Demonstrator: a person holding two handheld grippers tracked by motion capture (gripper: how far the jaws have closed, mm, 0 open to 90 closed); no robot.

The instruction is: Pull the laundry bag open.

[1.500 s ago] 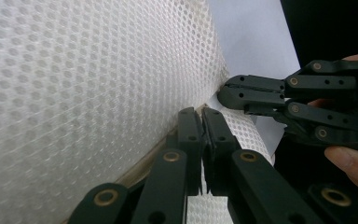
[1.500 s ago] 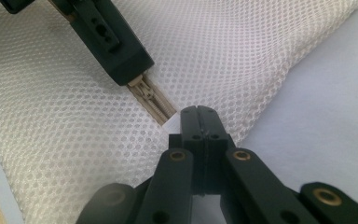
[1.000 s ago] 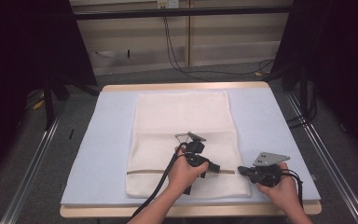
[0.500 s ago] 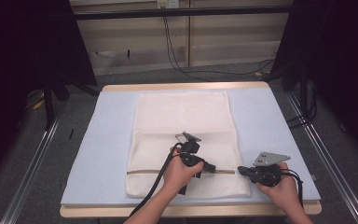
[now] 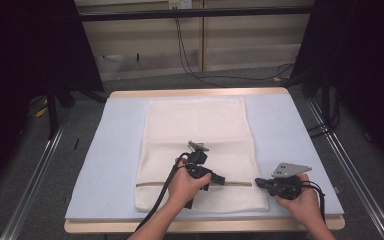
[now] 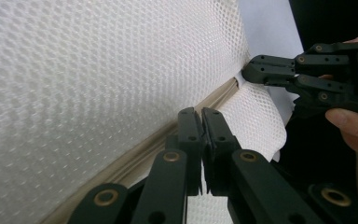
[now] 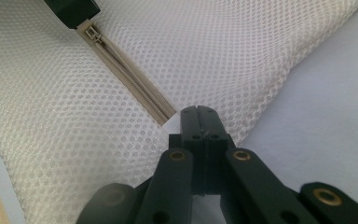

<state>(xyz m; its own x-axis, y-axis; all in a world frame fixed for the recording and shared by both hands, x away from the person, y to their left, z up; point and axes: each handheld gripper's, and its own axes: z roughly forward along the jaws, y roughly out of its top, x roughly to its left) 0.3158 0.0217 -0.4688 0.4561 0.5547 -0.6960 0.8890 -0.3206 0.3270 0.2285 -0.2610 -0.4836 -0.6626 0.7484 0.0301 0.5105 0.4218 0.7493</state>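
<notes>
Left tongs [image 6: 201, 122]: jaws pressed together over the zipper [image 7: 135, 79]. In the right gripper view their tip sits on the slider [image 7: 93, 32], apparently pinching its pull.
Right tongs [image 7: 199, 119]: jaws closed narrow, nipping the edge of the mesh bag [image 5: 195, 125] just past the zipper's right end.
Zipper: a beige band across the bag's near part. The stretch from the slider to the right end looks meshed shut; whether the stretch left of the slider is open I cannot tell.
Mesh bag: lies flat, zipper toward the person, on the blue-padded counter [image 5: 110, 150].
Step in hand: probably running the slider along the zipper while the right tongs anchor its end.
Next move calls for: a straight pull in line with the zipper, low to the cloth, with the right tongs keeping the tape taut so the mesh does not bunch at the slider.
Risk: the thin pull may slip from the pinch.
</notes>
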